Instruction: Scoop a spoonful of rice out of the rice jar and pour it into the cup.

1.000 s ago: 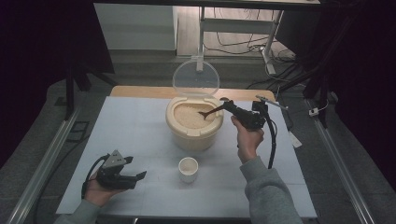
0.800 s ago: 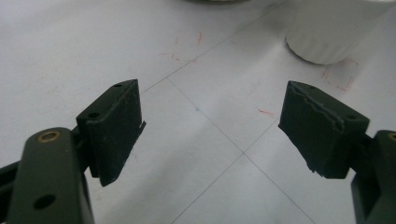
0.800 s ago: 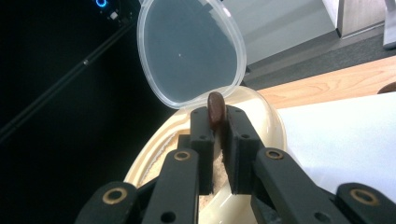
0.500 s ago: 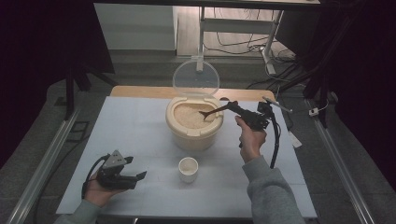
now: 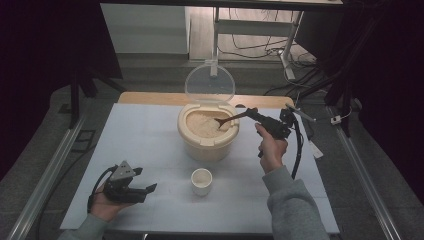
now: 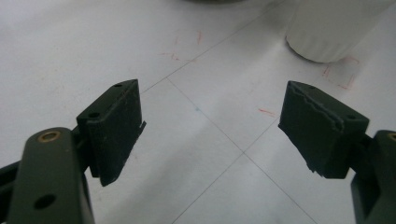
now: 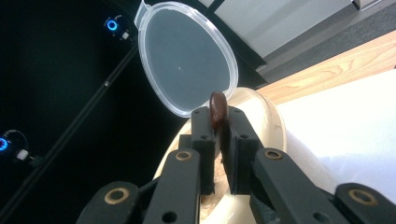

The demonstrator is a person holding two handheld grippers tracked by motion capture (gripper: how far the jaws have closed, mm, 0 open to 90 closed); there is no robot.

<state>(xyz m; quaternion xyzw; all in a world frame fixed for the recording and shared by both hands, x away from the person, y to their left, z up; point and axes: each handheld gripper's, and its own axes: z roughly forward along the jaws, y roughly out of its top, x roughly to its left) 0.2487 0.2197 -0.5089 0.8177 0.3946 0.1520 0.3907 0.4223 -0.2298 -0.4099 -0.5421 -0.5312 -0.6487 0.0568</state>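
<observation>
A: Where is the wooden spoon (image 5: 231, 119) in the high view?

B: Just right of the centre of the frame. Its bowl end dips into the grain inside the cream container (image 5: 207, 138), and its handle slants up toward the right. The right gripper (image 5: 254, 114) is clamped on that handle.

A: Does the right gripper view bear that out?

B: Yes. Low in the middle of that picture the two black jaws stand nearly together, and the brown end of the spoon handle (image 7: 217, 109) sticks up from between the pads. Behind it, toward the upper left, the container's clear lid (image 7: 187, 56) stands open.

A: And the left gripper (image 5: 142, 189)?

B: It sits in the lower left of the high view, in the person's left hand, resting on the white table (image 5: 140, 140). Its jaws are spread wide with nothing between them. In the left gripper view bare tabletop with thin lines and red marks shows in the gap between the pads.

A: Anything near it?

B: A small white cup (image 5: 202, 181) stands in the lower middle of the high view, below the container in the frame and apart from both grippers. Its base shows at the upper right of the left gripper view (image 6: 329, 28).
</observation>
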